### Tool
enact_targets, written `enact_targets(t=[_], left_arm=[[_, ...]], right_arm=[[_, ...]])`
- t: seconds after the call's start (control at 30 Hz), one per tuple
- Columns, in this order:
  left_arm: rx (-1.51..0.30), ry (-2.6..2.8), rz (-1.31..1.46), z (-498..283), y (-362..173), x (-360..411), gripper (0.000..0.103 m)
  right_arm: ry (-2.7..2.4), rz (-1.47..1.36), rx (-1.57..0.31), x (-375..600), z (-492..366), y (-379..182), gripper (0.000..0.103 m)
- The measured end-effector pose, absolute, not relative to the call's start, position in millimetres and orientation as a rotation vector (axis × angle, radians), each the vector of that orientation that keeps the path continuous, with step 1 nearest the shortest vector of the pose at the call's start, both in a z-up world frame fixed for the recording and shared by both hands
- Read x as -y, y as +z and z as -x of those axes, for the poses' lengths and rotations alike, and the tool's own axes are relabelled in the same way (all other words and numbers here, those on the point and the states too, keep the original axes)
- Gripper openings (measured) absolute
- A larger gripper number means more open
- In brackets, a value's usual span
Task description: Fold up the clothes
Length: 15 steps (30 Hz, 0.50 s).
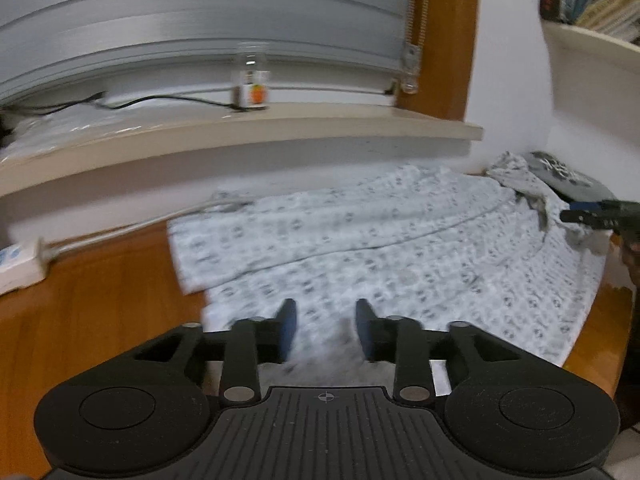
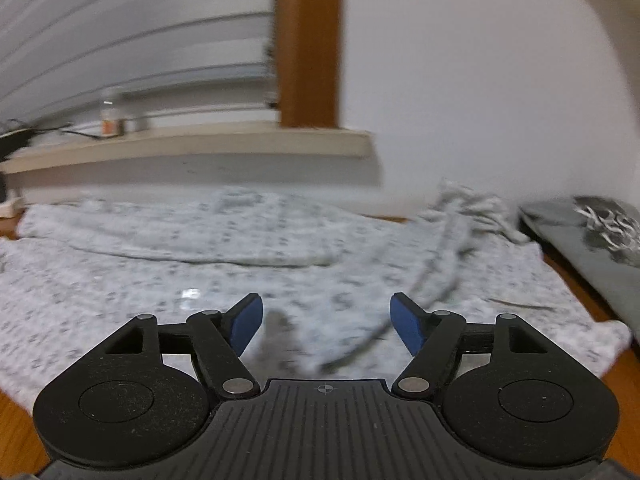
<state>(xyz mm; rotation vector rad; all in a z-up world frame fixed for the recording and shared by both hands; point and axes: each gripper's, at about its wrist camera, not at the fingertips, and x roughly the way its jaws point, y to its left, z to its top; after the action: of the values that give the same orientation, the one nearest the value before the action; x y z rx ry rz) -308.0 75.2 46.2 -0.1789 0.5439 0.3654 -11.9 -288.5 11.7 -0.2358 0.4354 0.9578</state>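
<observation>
One patterned white garment [image 1: 400, 240], spread flat over the wooden floor [image 1: 100, 308], with a rumpled sleeve [image 2: 460, 216] bunched at its far right corner. One grey cushion [image 2: 592, 248] just beside that corner. One small bottle [image 1: 252, 80] and one black cable [image 1: 160, 100] on the sill [image 1: 280, 128]; one white power strip [image 1: 20, 264] on the floor at left.

Left tongs [image 1: 326, 330] held low over the garment's near edge, aimed toward the sill, blue pads parted by a modest gap, nothing between them. Right tongs [image 2: 326, 322] also low and level above the cloth, jaws spread wider, gripping nothing; seen from the left camera [image 1: 588, 216] out at the garment's right end near the bunched sleeve.

Cloth directly under and ahead of both tongs, whether touching the pads cannot be told
</observation>
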Motion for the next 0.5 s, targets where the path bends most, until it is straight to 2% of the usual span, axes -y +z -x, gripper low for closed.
enact_targets(t=[0.07, 0.13, 0.23, 0.3, 0.33, 0.37, 0.5], left_arm=[[-0.542, 0.337, 0.192, 293, 46, -72, 0.039], [-0.538, 0.302, 0.192, 272, 45, -65, 0.061], [-0.529, 0.249, 0.168, 238, 42, -52, 0.064], [-0.524, 0.212, 0.163, 216, 39, -45, 0.064], [-0.522, 0.203, 0.16, 208, 38, -42, 0.065], [-0.519, 0.195, 0.157, 201, 37, -39, 0.065], [-0.52, 0.19, 0.162, 186, 34, -36, 0.07]], right_arm=[[0.931, 0.227, -0.446, 289, 7, 13, 0.07], [0.918, 0.227, -0.472, 285, -1, 12, 0.07], [0.914, 0.183, -0.523, 282, -17, 9, 0.07], [0.925, 0.15, -0.532, 283, -23, 9, 0.057], [0.927, 0.14, -0.525, 283, -24, 12, 0.021], [0.927, 0.132, -0.509, 284, -25, 16, 0.009], [0.943, 0.032, -0.465, 284, -33, 36, 0.008]])
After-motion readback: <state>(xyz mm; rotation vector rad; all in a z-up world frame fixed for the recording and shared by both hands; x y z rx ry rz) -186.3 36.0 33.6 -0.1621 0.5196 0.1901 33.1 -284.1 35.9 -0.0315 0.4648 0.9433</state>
